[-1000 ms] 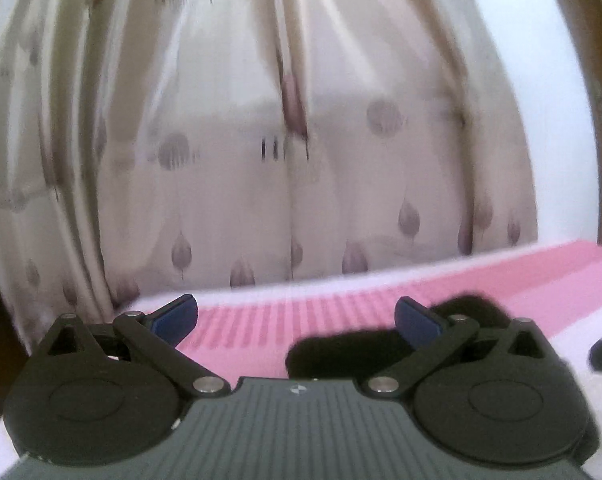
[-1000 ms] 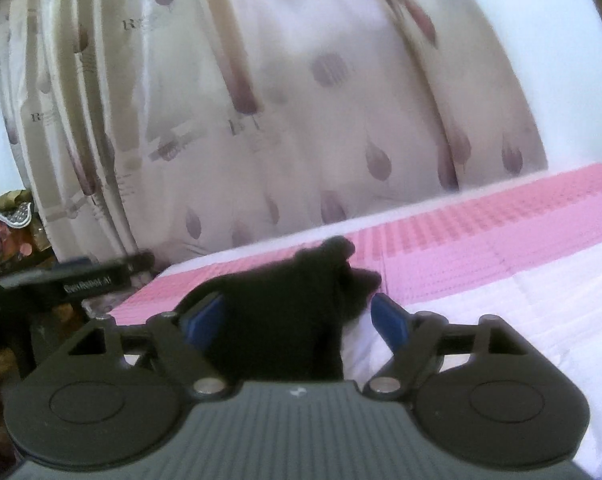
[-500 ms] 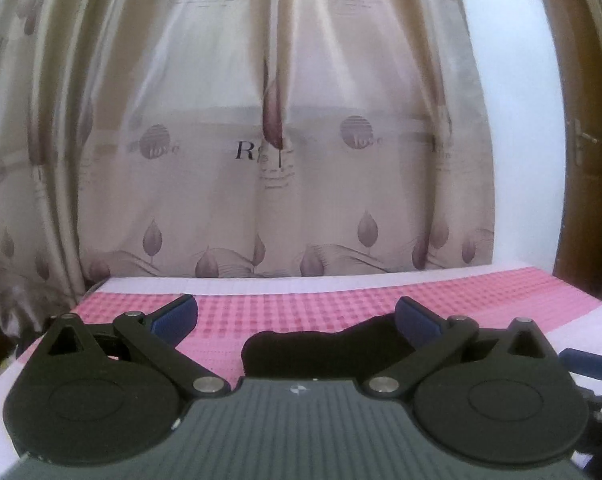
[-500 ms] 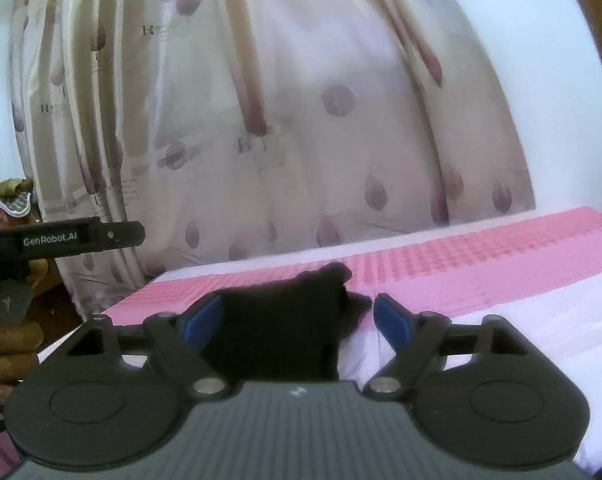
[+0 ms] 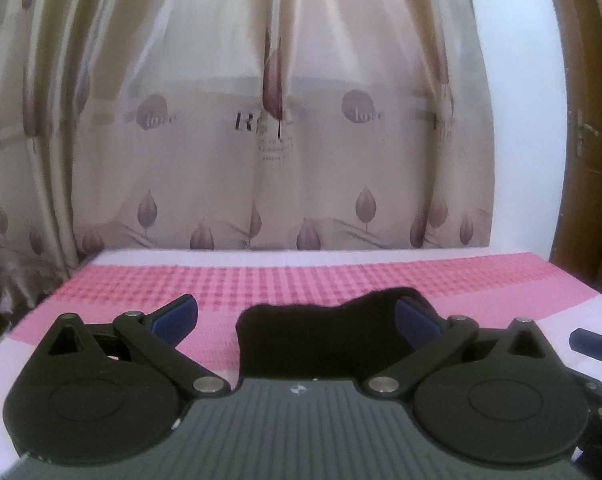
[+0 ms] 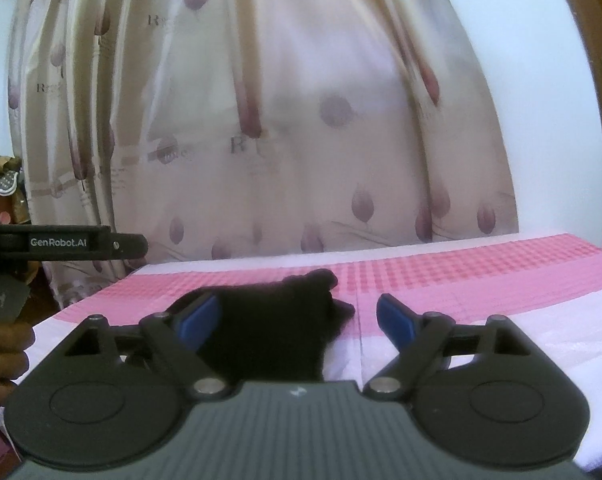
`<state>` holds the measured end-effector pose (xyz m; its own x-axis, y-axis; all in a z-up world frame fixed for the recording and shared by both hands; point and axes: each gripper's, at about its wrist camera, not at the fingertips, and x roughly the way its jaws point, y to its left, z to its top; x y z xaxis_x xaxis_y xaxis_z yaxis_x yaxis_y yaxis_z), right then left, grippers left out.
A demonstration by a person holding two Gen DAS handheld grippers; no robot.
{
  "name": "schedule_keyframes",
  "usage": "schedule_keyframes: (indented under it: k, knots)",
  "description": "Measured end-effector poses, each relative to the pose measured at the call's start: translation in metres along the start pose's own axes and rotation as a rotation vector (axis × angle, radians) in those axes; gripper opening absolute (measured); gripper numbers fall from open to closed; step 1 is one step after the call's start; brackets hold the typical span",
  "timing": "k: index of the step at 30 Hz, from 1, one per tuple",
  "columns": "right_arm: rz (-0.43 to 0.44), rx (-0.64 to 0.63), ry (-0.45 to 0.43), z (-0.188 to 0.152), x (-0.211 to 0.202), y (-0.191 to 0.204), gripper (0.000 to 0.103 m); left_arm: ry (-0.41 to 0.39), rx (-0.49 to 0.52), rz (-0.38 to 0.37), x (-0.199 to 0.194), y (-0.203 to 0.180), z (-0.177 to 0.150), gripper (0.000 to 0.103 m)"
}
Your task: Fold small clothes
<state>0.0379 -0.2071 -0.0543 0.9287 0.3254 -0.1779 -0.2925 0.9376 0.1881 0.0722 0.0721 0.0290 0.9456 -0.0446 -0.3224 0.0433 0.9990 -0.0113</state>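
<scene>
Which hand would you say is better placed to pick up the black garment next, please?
Probably the right: the black garment lies between the open right tongs, against the left pad. From the left tongs, also open, it sits off toward the right pad.

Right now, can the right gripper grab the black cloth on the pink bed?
Probably yes. The right gripper is open, and the black cloth lies on the bed between its fingers, nearer the left one. Nothing blocks it.

tools: 2 (left tool [image 5: 297,320], right tool [image 6: 299,320]) | black garment [image 6: 269,332]: 1 | curtain [image 5: 261,120]: 1 | bed [image 5: 481,280]: 1
</scene>
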Motion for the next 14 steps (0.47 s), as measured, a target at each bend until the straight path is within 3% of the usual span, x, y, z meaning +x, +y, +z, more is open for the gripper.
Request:
schedule_keyframes:
  k: [14]
  knots:
    - [-0.043,-0.032,0.016,-0.003,0.007,0.007,0.089,0.055,-0.029,0.058,0.018,0.01,-0.012,0.103]
